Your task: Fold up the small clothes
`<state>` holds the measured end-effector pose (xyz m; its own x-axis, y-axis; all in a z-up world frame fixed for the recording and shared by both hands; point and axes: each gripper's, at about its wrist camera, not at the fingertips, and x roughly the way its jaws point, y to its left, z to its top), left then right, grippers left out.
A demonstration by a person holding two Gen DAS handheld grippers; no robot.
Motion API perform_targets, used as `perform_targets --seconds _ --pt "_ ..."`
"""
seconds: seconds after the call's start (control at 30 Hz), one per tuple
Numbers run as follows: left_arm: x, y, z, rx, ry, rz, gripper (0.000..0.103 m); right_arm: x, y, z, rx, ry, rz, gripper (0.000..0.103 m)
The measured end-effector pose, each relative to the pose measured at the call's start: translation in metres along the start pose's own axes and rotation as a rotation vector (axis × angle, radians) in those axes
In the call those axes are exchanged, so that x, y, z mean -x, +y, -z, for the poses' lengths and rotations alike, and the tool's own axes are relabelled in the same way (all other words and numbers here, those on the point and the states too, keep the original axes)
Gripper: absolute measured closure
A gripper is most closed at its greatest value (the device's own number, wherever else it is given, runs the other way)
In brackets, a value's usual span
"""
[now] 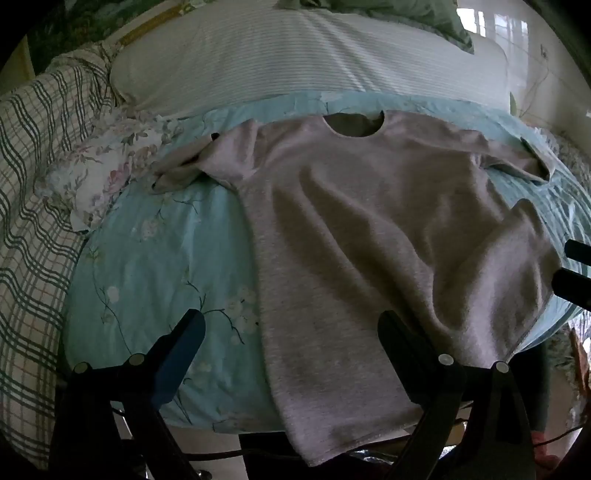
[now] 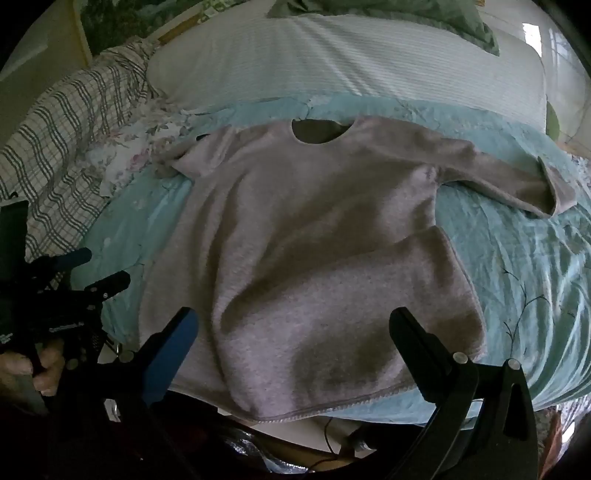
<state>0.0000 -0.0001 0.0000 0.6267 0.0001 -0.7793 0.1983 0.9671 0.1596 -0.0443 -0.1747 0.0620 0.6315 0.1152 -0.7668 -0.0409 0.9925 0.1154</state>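
A light grey long-sleeved shirt [image 1: 369, 236] lies spread, front up and wrinkled, on a pale blue floral sheet [image 1: 155, 258]; its neck hole points away and its hem hangs over the near edge. It also shows in the right wrist view [image 2: 303, 258]. The left sleeve is bunched at the far left [image 1: 184, 170]; the right sleeve stretches out to the right [image 2: 517, 184]. My left gripper [image 1: 291, 332] is open, empty, above the hem's left part. My right gripper [image 2: 295, 328] is open, empty, above the hem's middle. The left gripper also shows at the left of the right wrist view [image 2: 96, 273].
A white ribbed pillow [image 1: 295, 59] lies beyond the shirt. A checked blanket [image 1: 33, 184] and a floral cloth [image 1: 110, 162] lie at the left. A green quilt [image 2: 406, 14] is at the far back. The bed's near edge drops off below the hem.
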Motion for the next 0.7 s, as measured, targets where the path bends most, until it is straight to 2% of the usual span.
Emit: perform_targets --seconds 0.17,0.23,0.7 --pt "-0.001 0.000 -0.001 0.003 0.003 0.005 0.008 0.005 0.017 0.001 0.001 -0.004 0.001 0.000" --pt "-0.003 0.000 -0.002 0.003 0.005 0.007 0.008 -0.001 0.007 0.001 0.013 0.002 -0.003 0.000" --pt "0.003 -0.004 0.002 -0.001 -0.010 0.005 0.008 0.004 0.007 -0.004 -0.026 -0.017 -0.055 0.000"
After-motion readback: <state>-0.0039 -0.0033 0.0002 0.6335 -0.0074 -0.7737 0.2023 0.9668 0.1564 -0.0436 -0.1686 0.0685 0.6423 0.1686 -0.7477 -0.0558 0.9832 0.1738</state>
